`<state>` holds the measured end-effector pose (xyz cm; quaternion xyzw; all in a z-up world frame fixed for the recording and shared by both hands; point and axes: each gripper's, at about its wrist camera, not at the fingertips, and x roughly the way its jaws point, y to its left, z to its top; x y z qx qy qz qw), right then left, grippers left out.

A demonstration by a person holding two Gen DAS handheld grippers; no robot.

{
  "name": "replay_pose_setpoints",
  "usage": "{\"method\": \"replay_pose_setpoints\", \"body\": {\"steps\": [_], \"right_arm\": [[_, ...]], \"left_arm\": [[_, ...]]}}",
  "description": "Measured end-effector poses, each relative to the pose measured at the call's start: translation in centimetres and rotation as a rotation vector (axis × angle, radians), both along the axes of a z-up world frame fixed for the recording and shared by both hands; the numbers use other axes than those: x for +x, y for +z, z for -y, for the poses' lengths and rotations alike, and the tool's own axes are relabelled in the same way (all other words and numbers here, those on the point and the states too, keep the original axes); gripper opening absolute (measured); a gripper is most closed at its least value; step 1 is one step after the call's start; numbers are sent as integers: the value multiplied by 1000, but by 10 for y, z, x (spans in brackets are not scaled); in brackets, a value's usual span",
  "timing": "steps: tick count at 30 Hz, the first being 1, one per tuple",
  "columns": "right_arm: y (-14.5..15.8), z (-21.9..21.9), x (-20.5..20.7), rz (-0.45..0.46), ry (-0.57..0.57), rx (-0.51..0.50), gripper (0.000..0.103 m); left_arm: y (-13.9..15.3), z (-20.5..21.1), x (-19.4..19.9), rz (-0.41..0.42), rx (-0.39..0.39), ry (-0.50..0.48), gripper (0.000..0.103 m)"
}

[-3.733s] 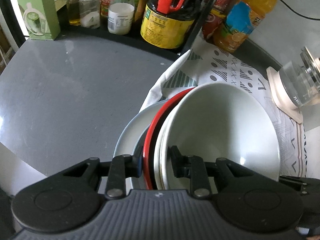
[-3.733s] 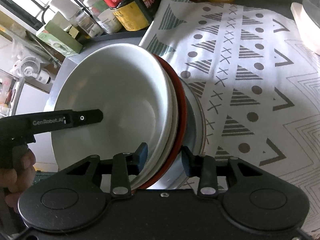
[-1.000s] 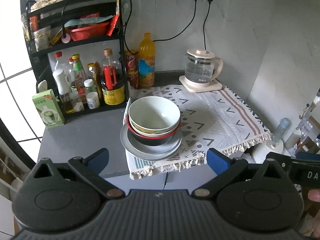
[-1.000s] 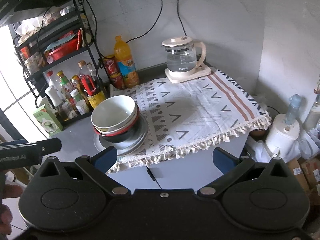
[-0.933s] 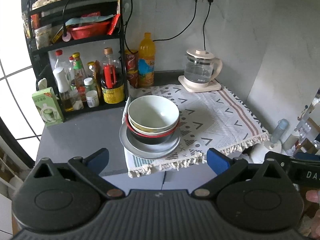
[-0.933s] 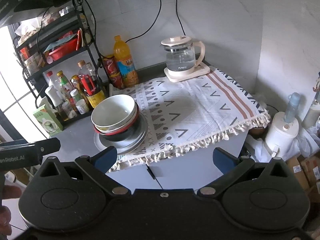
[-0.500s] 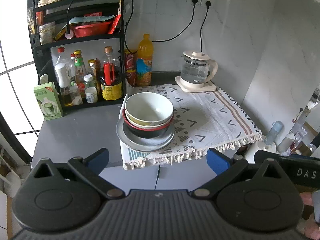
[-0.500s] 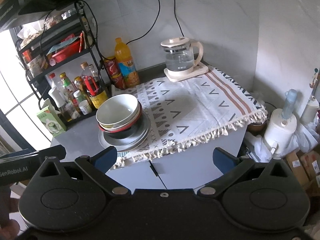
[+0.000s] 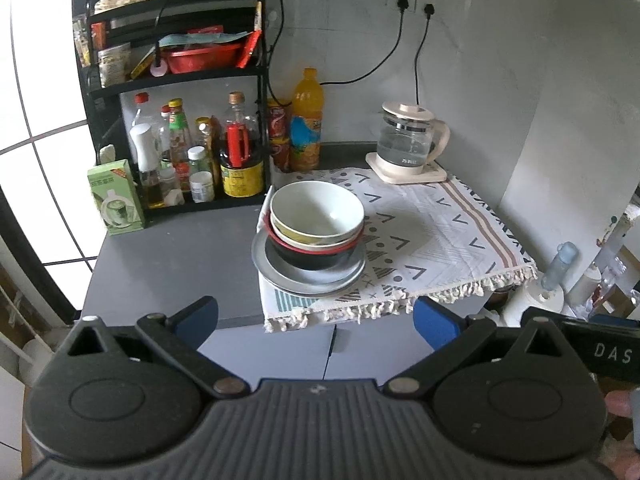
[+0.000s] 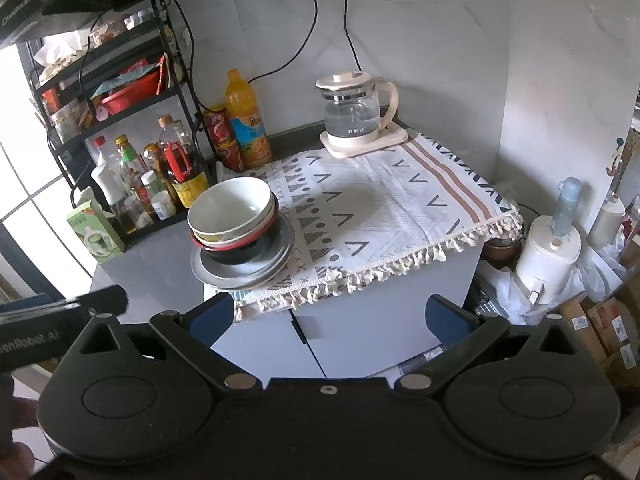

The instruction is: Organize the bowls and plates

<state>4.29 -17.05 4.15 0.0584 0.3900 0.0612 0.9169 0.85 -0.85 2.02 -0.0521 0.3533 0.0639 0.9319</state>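
Both your grippers, left gripper (image 9: 316, 318) and right gripper (image 10: 329, 316), hang spread and empty; the stacked bowls (image 9: 317, 224) sit well ahead, between their fingers.

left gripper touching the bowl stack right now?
Apart. In the left wrist view the left gripper hangs open off the counter's front edge, cabinet front visible between its fingers and the bowl stack on the gray plate.
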Motion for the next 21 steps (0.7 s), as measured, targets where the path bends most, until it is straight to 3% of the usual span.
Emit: {"method": "replay_pose_setpoints", "body": {"steps": [21], "right_arm": [[4, 3, -4, 29, 14, -43, 103]], "left_arm": [[4, -5, -4, 18, 13, -20, 103]]}}
